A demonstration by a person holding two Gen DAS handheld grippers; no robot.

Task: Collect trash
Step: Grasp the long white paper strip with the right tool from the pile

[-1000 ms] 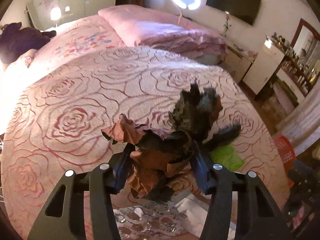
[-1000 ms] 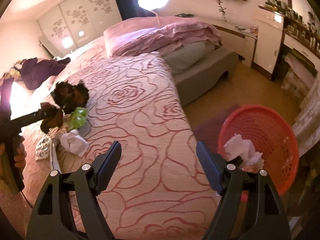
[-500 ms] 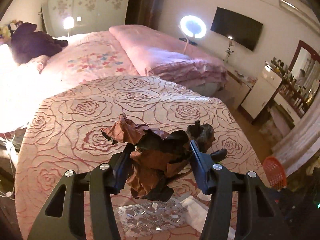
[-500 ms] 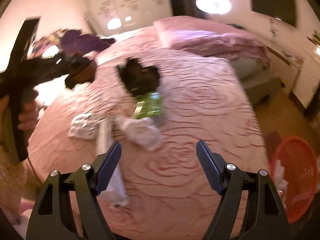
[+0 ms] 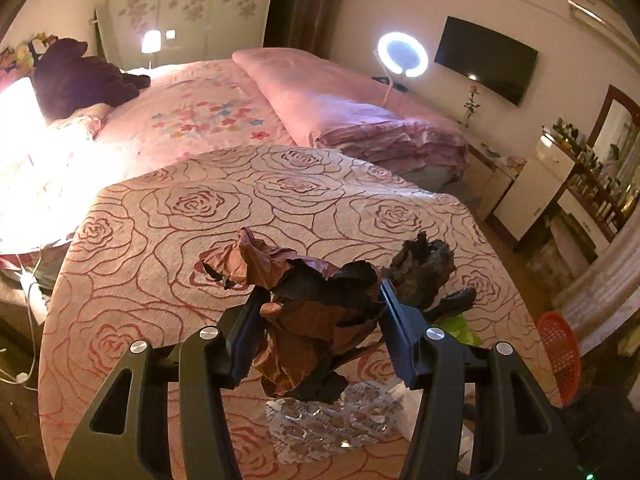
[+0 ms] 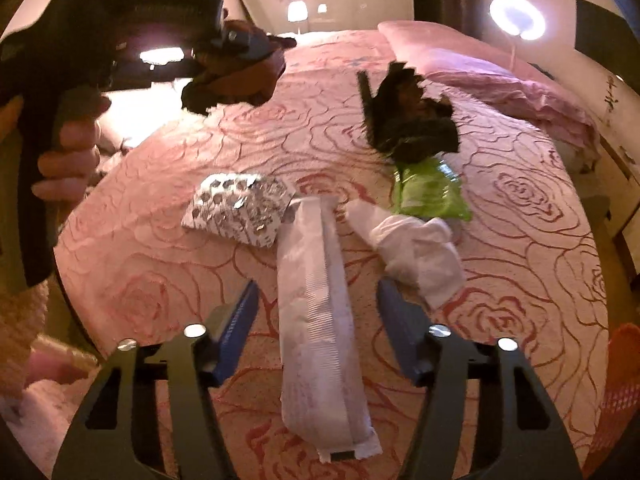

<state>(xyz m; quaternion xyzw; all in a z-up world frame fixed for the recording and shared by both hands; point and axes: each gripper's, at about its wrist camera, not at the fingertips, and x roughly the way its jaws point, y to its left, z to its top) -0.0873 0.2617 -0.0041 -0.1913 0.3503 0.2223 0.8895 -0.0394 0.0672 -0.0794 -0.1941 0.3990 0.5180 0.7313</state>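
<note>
Gripping a crumpled wad of brown and black paper (image 5: 308,312), the left tongs (image 5: 316,320) are clenched on it above the rose-patterned pink bed cover (image 5: 168,240). Right tongs (image 6: 316,320): jaws have just been closing, a long white plastic wrapper (image 6: 316,312) lies between them, pads not pressing it. On the bed nearby: silver blister pack (image 6: 240,212), crumpled white tissue (image 6: 412,248), green wrapper (image 6: 428,192), dark crumpled clump (image 6: 408,120). Red mesh basket (image 5: 558,356) stands on the floor beside the bed; contents cannot be made out.

Both wrist cameras look steeply down along their fingers at the bed (image 5: 168,240); both views share the blister pack (image 6: 240,210).
</note>
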